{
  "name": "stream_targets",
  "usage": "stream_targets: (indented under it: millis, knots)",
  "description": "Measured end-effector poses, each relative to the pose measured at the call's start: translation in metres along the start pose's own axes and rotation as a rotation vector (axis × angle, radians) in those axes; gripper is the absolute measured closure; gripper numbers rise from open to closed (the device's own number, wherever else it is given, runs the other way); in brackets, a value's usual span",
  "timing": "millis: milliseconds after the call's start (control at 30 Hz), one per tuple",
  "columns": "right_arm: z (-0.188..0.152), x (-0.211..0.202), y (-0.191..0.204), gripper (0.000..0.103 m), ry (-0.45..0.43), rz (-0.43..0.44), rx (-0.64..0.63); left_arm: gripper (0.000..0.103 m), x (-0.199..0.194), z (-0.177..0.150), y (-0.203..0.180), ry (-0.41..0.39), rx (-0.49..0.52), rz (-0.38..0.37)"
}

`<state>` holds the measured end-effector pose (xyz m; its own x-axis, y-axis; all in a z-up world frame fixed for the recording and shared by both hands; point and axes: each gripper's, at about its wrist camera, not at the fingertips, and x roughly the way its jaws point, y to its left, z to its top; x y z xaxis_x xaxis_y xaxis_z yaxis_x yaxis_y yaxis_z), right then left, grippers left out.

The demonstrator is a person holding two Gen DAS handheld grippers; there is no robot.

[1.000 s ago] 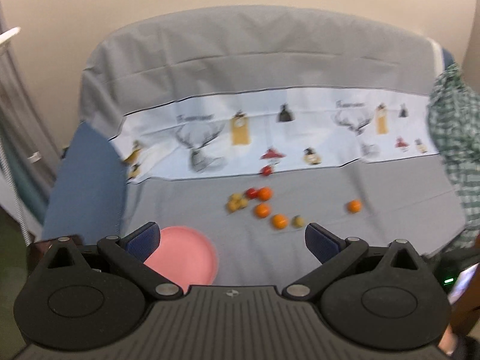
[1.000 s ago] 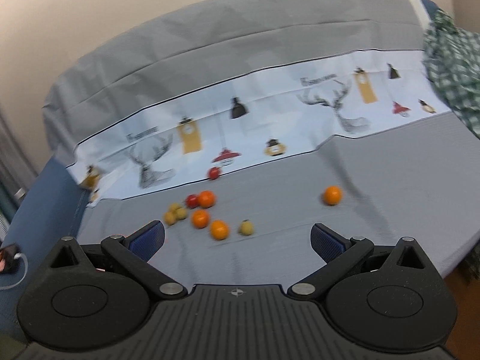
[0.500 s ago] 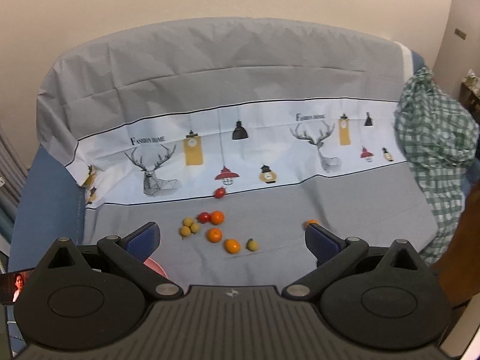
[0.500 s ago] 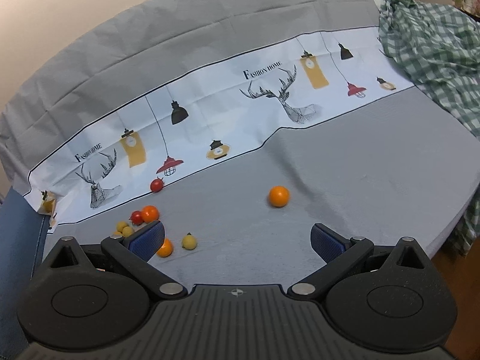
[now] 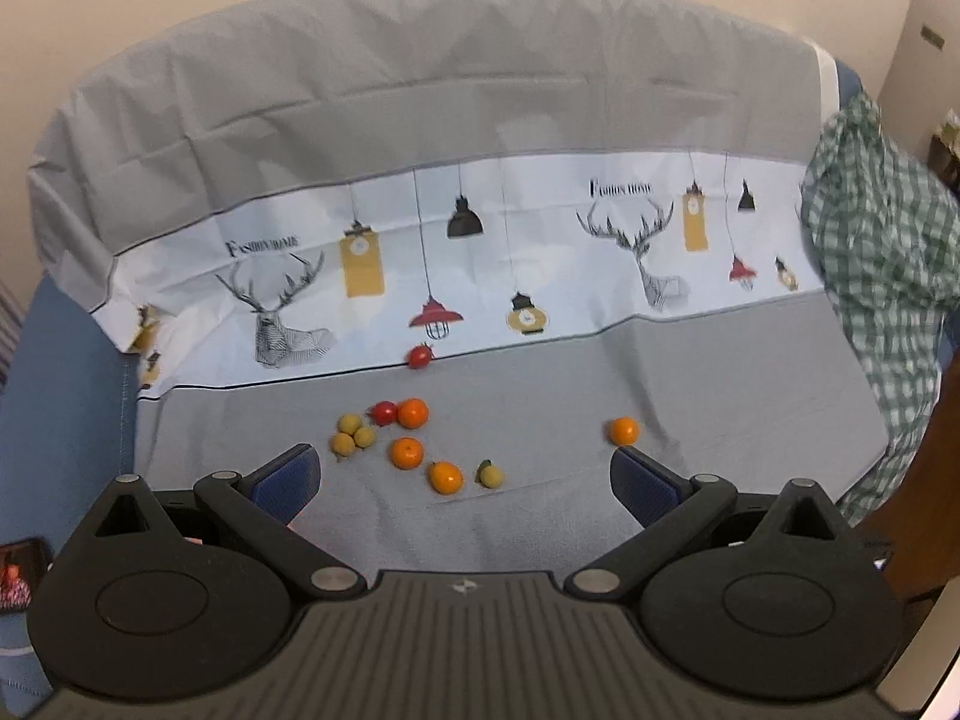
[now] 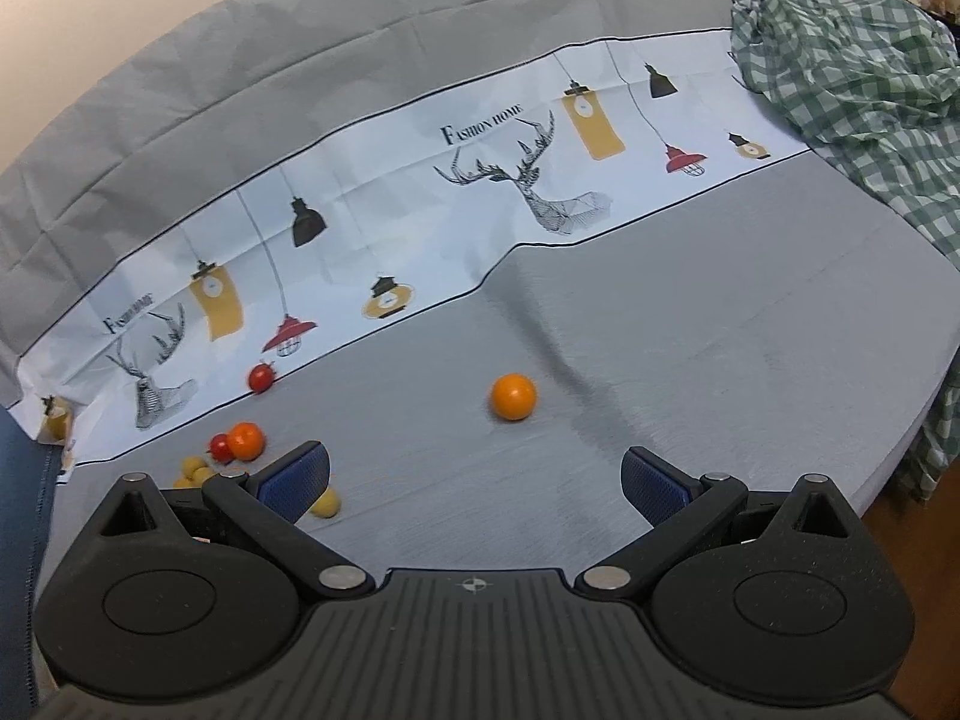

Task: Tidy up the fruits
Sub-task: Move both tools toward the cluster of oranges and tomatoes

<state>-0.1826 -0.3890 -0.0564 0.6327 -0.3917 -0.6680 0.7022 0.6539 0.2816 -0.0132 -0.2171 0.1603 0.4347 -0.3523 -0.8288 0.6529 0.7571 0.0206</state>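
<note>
Fruits lie on a grey cloth [image 5: 540, 396]. In the left wrist view a cluster holds several oranges [image 5: 406, 453], small yellow fruits [image 5: 351, 435] and a red tomato [image 5: 384, 413]. Another tomato [image 5: 420, 356] lies farther back and a lone orange [image 5: 624, 431] to the right. My left gripper [image 5: 465, 480] is open and empty, held back from the cluster. In the right wrist view the lone orange [image 6: 513, 397] lies ahead of my open, empty right gripper [image 6: 474, 483]. The cluster [image 6: 240, 441] is partly hidden behind its left finger [image 6: 297, 480].
A printed white band with deer and lamps [image 5: 480, 264] runs across the cloth's back. A green checked cloth [image 6: 852, 78] lies heaped at the right. The blue sofa [image 5: 66, 396] shows at the left. A phone screen [image 5: 21, 573] sits at the lower left.
Both views have swung and sharpened. The right gripper has moved closer to the lone orange. The pink plate seen earlier in the left wrist view is now out of sight.
</note>
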Motion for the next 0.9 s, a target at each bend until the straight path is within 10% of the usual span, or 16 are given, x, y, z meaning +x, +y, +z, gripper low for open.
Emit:
stream_targets:
  millis: [433,567,900]
  knots:
    - [0.014,0.167,-0.012,0.001,0.086,-0.027,-0.156,0.0,0.297,-0.048,0.065,0.233,-0.223,0.092]
    - [0.009,0.222,-0.013,0.0,0.167,-0.003,-0.191,0.0,0.344,-0.058,0.072,0.188,-0.276,0.084]
    - [-0.008,0.245,0.009,0.001,0.041,-0.03,-0.323,0.0,0.396,-0.064,0.057,0.15,-0.234,0.111]
